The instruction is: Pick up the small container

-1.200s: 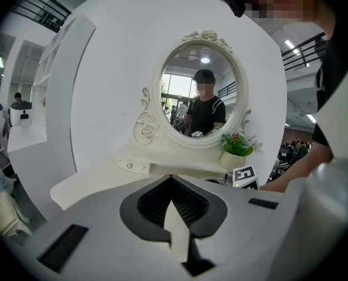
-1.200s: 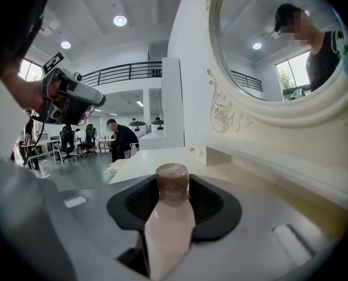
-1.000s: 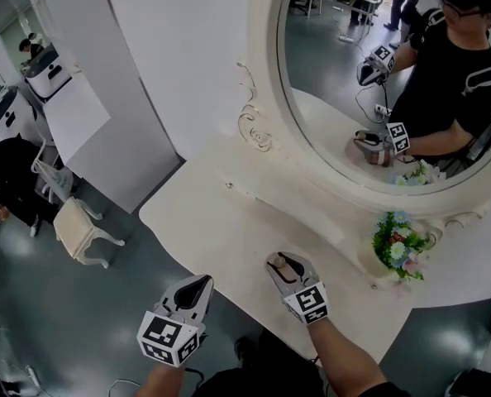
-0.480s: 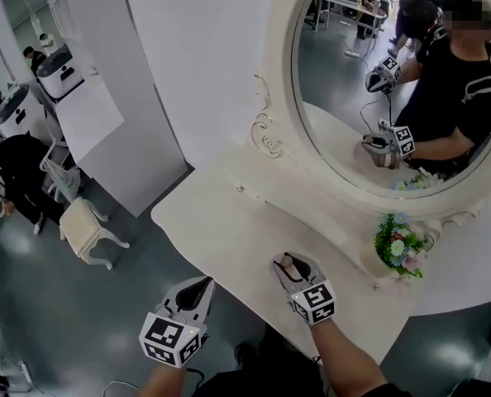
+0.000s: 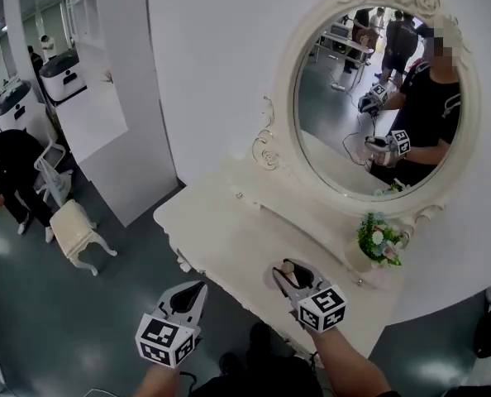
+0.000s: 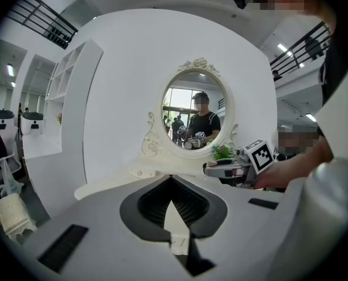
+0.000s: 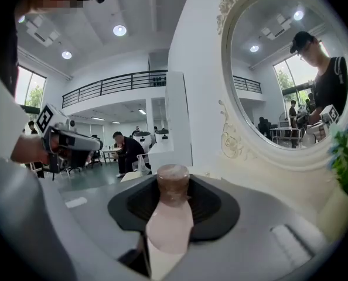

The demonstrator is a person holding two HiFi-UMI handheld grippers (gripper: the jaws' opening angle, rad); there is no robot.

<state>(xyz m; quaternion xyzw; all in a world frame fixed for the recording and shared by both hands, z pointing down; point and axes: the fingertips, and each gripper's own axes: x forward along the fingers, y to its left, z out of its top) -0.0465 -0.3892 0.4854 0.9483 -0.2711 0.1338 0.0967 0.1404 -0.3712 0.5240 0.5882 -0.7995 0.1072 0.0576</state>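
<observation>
The right gripper (image 5: 290,271) is clamped on the container (image 7: 169,215), a small pink bottle with a brown cap. The bottle lies along the jaws, cap pointing far and poking out past the tips. It is off the table (image 5: 221,238), hanging over the near edge. The left gripper (image 5: 194,290) has its jaws closed together with nothing between them. It hovers to the left, off the table and over the floor.

The main risk is slip. The bottle looks smooth and round, and the pads hold it by its sides only. With the gripper tipped a little downward, any easing of the squeeze could let the bottle slide out cap first. A quick swing or a roll of the wrist could also twist it in the pads.

A drop here would likely land on the table edge or the floor, because the bottle is so close to the near rim.

Collision is the other risk. The flowers (image 5: 378,240) stand just to the far right and the mirror (image 5: 369,106) frame lies beyond, so a careless push that way could knock the pot or jar the bottle loose.
</observation>
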